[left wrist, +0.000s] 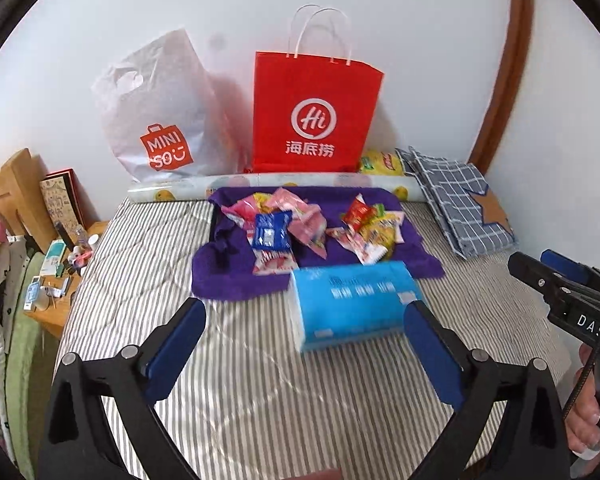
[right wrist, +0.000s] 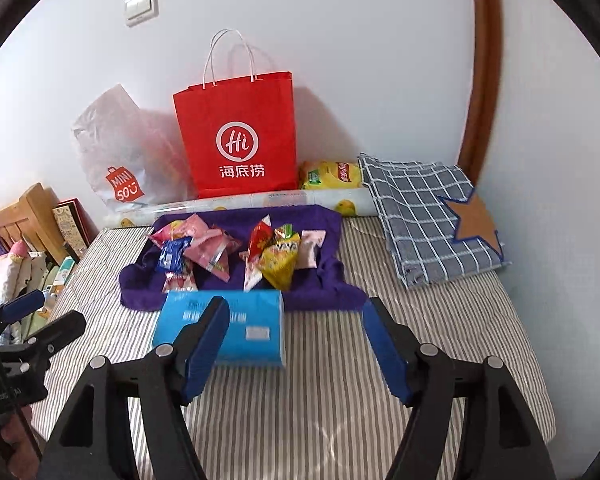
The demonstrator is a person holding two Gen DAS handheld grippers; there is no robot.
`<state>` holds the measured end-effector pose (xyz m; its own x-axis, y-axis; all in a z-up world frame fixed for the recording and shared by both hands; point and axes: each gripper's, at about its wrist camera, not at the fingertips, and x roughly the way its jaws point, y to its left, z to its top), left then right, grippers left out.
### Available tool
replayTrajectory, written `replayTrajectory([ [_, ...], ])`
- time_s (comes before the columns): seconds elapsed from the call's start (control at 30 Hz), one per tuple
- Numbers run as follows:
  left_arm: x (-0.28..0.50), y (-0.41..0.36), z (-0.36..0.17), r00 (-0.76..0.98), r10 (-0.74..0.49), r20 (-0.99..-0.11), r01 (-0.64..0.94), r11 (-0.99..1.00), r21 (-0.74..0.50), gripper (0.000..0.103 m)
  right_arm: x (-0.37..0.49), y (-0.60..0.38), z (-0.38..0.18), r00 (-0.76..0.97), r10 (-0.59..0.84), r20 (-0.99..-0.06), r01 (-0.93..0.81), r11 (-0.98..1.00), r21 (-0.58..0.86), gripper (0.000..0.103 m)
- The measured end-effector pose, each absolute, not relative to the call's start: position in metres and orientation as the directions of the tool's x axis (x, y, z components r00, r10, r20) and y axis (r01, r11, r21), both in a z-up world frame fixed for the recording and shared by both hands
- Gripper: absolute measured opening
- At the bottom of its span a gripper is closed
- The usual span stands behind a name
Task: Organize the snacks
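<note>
Two heaps of snack packets lie on a purple cloth (left wrist: 228, 272) (right wrist: 324, 280) on a striped bed. The left heap (left wrist: 278, 226) (right wrist: 196, 252) is mostly pink packets with one blue packet (left wrist: 271, 233) (right wrist: 172, 255). The right heap (left wrist: 370, 230) (right wrist: 278, 258) is red, yellow and pink. A blue tissue pack (left wrist: 352, 306) (right wrist: 252, 330) lies in front of the cloth. My left gripper (left wrist: 306, 322) is open and empty, above the bed, near the tissue pack. My right gripper (right wrist: 296, 322) is open and empty beside the tissue pack.
A red paper bag (left wrist: 314, 114) (right wrist: 240, 136) and a white plastic Miniso bag (left wrist: 160, 120) (right wrist: 116, 160) stand against the wall. A yellow chip bag (left wrist: 382, 162) (right wrist: 332, 174), a rolled printed sheet (left wrist: 260, 184) and a folded checked cloth (left wrist: 456, 204) (right wrist: 424, 212) lie nearby. A cluttered wooden nightstand (left wrist: 56, 280) stands at the left.
</note>
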<state>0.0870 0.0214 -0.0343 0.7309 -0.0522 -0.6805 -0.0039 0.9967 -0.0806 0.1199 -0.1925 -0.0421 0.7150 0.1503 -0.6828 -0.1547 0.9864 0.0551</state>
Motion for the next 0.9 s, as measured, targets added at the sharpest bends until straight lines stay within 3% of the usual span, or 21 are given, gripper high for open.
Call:
replayTrajectory([
  [0.1, 0.068, 0.014, -0.031, 0.736, -0.058, -0.674, 0.000, 0.996, -0.085, 0.098, 0.098, -0.201, -0.039, 0.728, 0.142, -0.670, -0.148, 0.988, 0.050, 0.069],
  [0.2, 0.050, 0.007, -0.027, 0.748, -0.048, -0.662, 0.004, 0.998, -0.067, 0.098, 0.080, -0.208, -0.035, 0.752, 0.106, -0.650, -0.118, 0.993, 0.026, 0.084],
  [0.47, 0.019, -0.004, -0.018, 0.773, -0.044, -0.633, 0.006, 0.998, -0.062, 0.098, 0.043, -0.221, -0.024, 0.794, 0.100, -0.599, -0.100, 0.994, 0.034, 0.102],
  [0.9, 0.000, -0.010, -0.014, 0.790, -0.042, -0.611, 0.005, 0.998, -0.063, 0.099, 0.019, -0.227, -0.015, 0.816, 0.070, -0.573, -0.076, 0.997, 0.014, 0.103],
])
